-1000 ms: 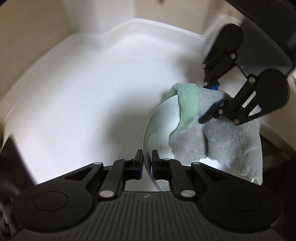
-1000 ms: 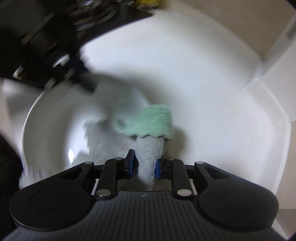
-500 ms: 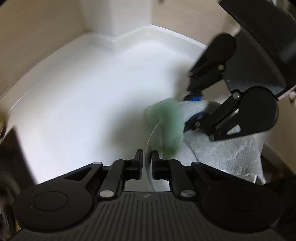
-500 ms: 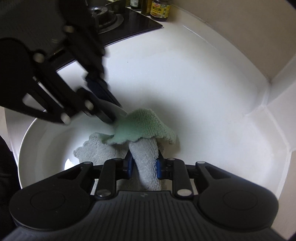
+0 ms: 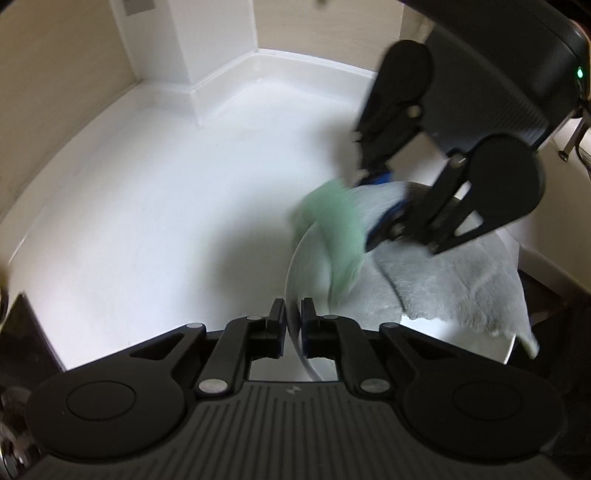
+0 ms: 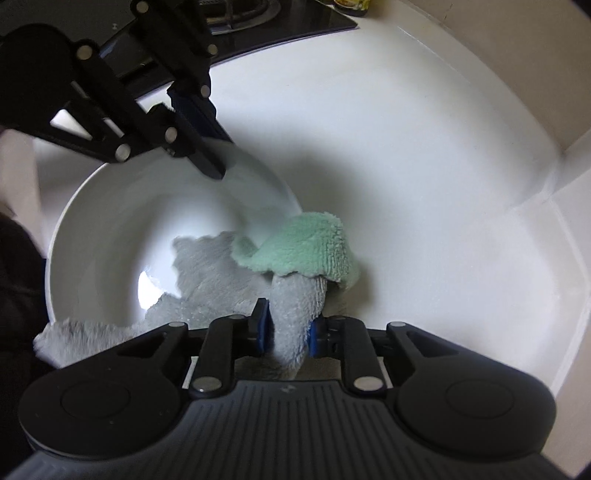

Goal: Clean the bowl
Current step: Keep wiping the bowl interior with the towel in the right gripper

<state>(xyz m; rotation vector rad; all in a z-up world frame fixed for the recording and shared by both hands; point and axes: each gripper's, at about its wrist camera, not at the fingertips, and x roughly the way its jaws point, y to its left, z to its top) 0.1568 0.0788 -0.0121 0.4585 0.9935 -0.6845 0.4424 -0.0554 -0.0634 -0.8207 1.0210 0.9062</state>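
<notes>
A white bowl (image 6: 110,221) is held tilted over the white counter. My left gripper (image 5: 293,321) is shut on the bowl's rim (image 5: 295,258); it shows in the right wrist view (image 6: 199,147) at the bowl's far edge. My right gripper (image 6: 290,328) is shut on a grey and green cloth (image 6: 306,251). The cloth's green fold lies over the bowl's rim and the grey part (image 6: 207,273) lies inside the bowl. In the left wrist view the right gripper (image 5: 384,203) holds the cloth (image 5: 450,280) over the bowl.
The white counter (image 5: 166,221) runs to a raised back edge and beige wall corner (image 5: 221,74). A black gas hob (image 6: 258,22) lies beyond the bowl, with a jar (image 6: 351,5) beside it.
The right gripper has swept the cloth round inside the bowl, the green fold moving along the rim. The left gripper keeps its hold on the rim and the bowl has tilted a little.
</notes>
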